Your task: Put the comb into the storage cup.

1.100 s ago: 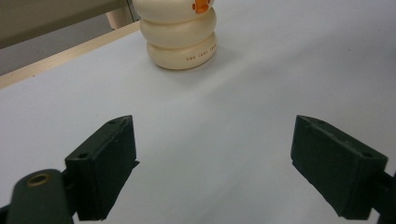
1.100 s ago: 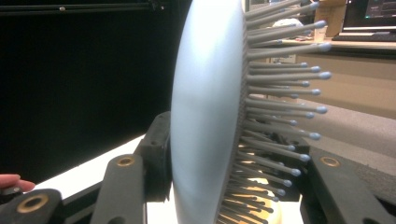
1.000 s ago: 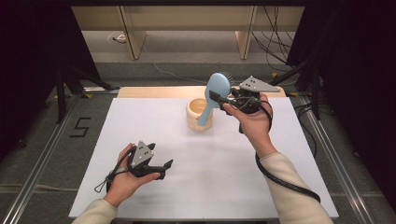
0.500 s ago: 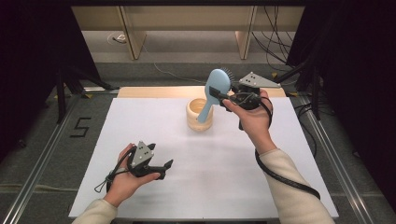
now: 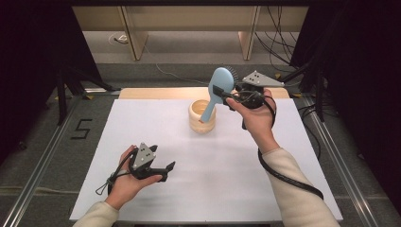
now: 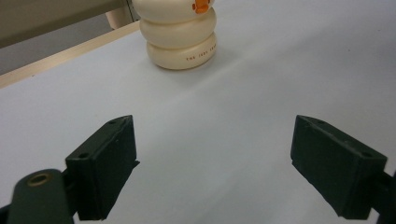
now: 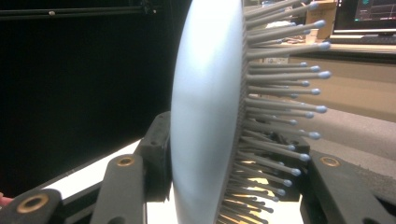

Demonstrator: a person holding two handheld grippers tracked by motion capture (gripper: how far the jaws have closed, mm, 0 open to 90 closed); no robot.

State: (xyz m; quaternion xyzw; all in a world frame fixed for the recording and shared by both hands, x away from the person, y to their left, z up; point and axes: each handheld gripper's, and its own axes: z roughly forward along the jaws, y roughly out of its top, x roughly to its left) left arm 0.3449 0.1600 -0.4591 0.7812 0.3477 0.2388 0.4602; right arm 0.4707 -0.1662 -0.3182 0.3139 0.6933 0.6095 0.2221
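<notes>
A white table [image 5: 142,123] with a wooden strip along its far edge is seen in the high view, ringed by grey floor and dark curtains. Near the middle of the far edge a cream ribbed cup [image 5: 202,115] stands upright; the handle of a light blue hairbrush [image 5: 218,90] dips into its mouth. The brush head is clamped by the right gripper [image 5: 226,93] above the cup. Near the front left corner the left gripper [image 5: 165,170] is held with its jaws apart and nothing between them.

In the left gripper view, the cup [image 6: 180,37] is seen beyond the spread jaws, an orange mark at its top.

In the right gripper view, the brush head [image 7: 205,112] is pinched edge-on between the jaws, bristles pointing right.
</notes>
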